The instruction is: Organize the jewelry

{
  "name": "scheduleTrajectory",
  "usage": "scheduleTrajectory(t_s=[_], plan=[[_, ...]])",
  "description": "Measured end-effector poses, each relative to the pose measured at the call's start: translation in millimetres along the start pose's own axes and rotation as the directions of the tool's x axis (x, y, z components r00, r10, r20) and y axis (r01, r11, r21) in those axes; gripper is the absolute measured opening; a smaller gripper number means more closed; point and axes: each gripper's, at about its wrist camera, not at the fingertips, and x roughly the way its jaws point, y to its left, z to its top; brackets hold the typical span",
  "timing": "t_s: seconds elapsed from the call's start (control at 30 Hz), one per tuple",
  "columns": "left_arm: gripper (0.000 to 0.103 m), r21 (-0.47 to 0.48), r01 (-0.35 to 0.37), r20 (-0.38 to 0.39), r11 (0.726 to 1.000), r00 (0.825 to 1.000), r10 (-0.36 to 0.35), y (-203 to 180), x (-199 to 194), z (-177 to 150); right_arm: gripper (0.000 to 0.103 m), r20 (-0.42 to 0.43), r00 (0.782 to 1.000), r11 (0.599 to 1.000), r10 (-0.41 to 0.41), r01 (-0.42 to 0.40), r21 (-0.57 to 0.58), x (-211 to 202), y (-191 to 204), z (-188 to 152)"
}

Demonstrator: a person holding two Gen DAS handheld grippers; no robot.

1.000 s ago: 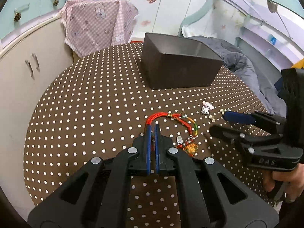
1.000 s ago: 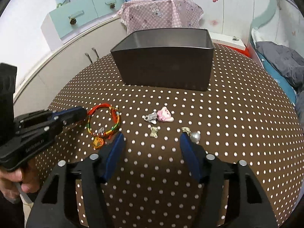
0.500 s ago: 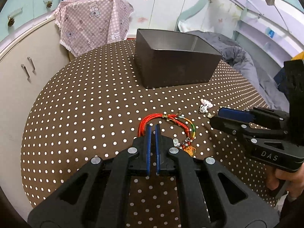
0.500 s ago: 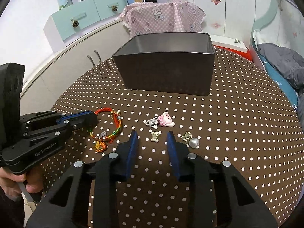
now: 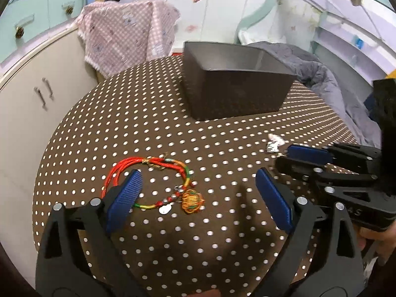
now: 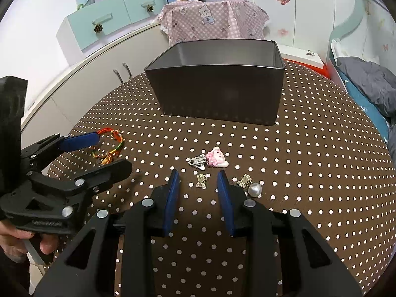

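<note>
**Operator A:** Report the left wrist view.

**Operator B:** The left gripper (image 5: 198,190) is opening; its blue pads stand wide apart and press on nothing. The red braided bracelet (image 5: 148,180) lies flat on the dotted brown tablecloth (image 5: 173,128). The left pad (image 5: 125,198) sits over the bracelet's left arc, and the orange knot charm (image 5: 193,201) rests between the two pads, touching neither. The dark open box (image 5: 235,94) stands farther back on the table, well apart from the bracelet. At the right edge the right gripper (image 5: 292,157) enters, with a small silver piece (image 5: 273,143) just beyond its tip.

**Operator A:** Report the right wrist view.

**Operator B:** The right gripper (image 6: 199,185) holds its pads partly closed with a clear gap, clamping nothing. A small gold bow charm (image 6: 202,180) lies on the cloth in that gap, clear of both pads. Just beyond it lie a silver clip (image 6: 197,161) and a pink cartoon charm (image 6: 217,159), touching each other. To the right of the right pad, a second gold bow charm (image 6: 245,180) and a pearl bead (image 6: 255,189) lie side by side; the bead is just beside the pad.

**Operator A:** Container and remaining items?

**Operator B:** The box (image 6: 217,94) stands upright behind the charms, and what shows of its interior is bare. At the left, the left gripper (image 6: 109,153) is spread over the bracelet (image 6: 111,146), and a hand (image 6: 24,242) grips its handle.
</note>
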Motion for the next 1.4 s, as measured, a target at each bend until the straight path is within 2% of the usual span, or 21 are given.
scheduleTrajectory(t_s=[0.2,0.3,0.57,0.83,0.93,0.97,1.0,1.03,1.07,1.1,1.13,1.17,1.2,1.4], plan=[[0.091,-0.023,0.019,0.054,1.000,0.998,-0.018,10.1,-20.5,1.4,0.030,0.000,1.000,1.000,0.004,-0.004,0.003,-0.2,-2.9,-1.2],[0.091,-0.030,-0.019,0.060,0.999,0.998,0.020,18.2,-26.0,-1.7,0.030,0.001,1.000,1.000,0.004,-0.004,0.004,0.0,-3.2,-1.4],[0.091,-0.075,-0.115,-0.013,0.990,0.993,0.115,49.8,-4.8,-2.9,0.030,0.001,1.000,1.000,0.003,-0.003,0.004,0.7,-3.4,-2.0],[0.089,-0.097,-0.134,-0.040,0.986,0.991,0.131,64.7,1.1,-1.2,0.030,0.001,1.000,1.000,0.001,-0.001,0.005,1.3,-3.0,-2.3],[0.067,-0.003,-0.148,-0.057,0.989,0.987,0.147,55.1,6.2,-0.4,0.030,0.001,1.000,1.000,-0.002,0.002,0.006,1.9,-1.6,-2.1],[0.047,0.032,-0.116,-0.051,0.993,0.992,0.118,50.0,5.5,0.4,0.030,0.001,1.000,1.000,-0.002,0.002,0.007,2.1,-1.4,-2.0],[0.031,0.047,-0.094,-0.050,0.994,0.994,0.096,46.0,5.3,0.6,0.030,0.001,1.000,1.000,-0.002,0.002,0.006,2.6,-1.1,-2.2],[0.025,0.065,-0.079,-0.052,0.995,0.995,0.082,41.7,5.4,0.7,0.030,0.000,1.000,1.000,-0.003,0.003,0.003,3.3,0.9,-2.3],[0.007,0.078,-0.055,-0.054,0.995,0.997,0.059,38.2,5.3,0.6,0.030,-0.001,1.000,1.000,-0.004,0.004,-0.001,4.0,2.6,-2.2],[0.003,0.072,-0.017,-0.058,0.997,0.998,0.021,36.4,4.3,-0.7,0.030,-0.003,1.000,1.000,-0.007,0.006,-0.010,4.7,4.7,-2.0],[0.003,0.060,0.004,-0.054,0.998,0.999,0.000,35.4,3.8,-1.1,0.025,-0.007,1.000,1.000,-0.012,0.012,-0.019,6.1,6.9,-1.8],[0.003,0.037,0.040,-0.046,0.999,0.998,-0.038,35.6,2.4,-2.5,0.015,-0.011,1.000,0.999,-0.025,0.024,-0.028,7.8,8.3,-1.5],[0.003,0.019,0.062,-0.040,0.998,0.997,-0.061,35.6,1.1,-3.9,0.009,-0.011,0.999,0.999,-0.041,0.041,-0.030,9.0,8.3,-1.2],[0.003,-0.026,0.097,0.028,0.995,0.995,-0.097,30.5,-18.2,-3.9,0.006,-0.008,0.999,0.998,-0.037,0.036,-0.042,4.3,5.9,-2.6]])
